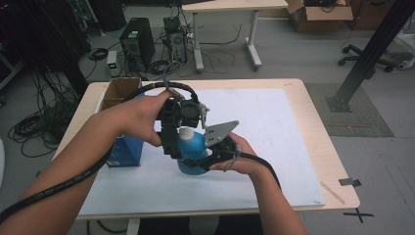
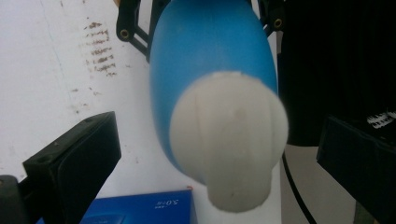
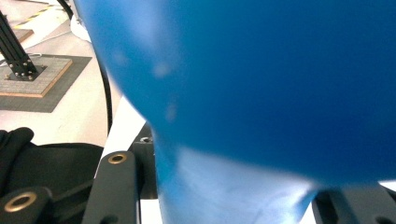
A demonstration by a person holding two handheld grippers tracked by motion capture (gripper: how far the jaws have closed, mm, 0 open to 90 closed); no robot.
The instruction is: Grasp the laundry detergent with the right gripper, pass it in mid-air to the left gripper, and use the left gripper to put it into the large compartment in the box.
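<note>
Blue cardboard box (image 1: 128, 151) beside my grippers; right gripper (image 1: 208, 159) clamps round blue plastic bottle (image 1: 192, 147), white cap (image 2: 229, 135) between left gripper's (image 1: 178, 147) open jaws

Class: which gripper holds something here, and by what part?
The right gripper clamps the blue bottle by its body; the left gripper's fingers flank its white cap, apart.
</note>
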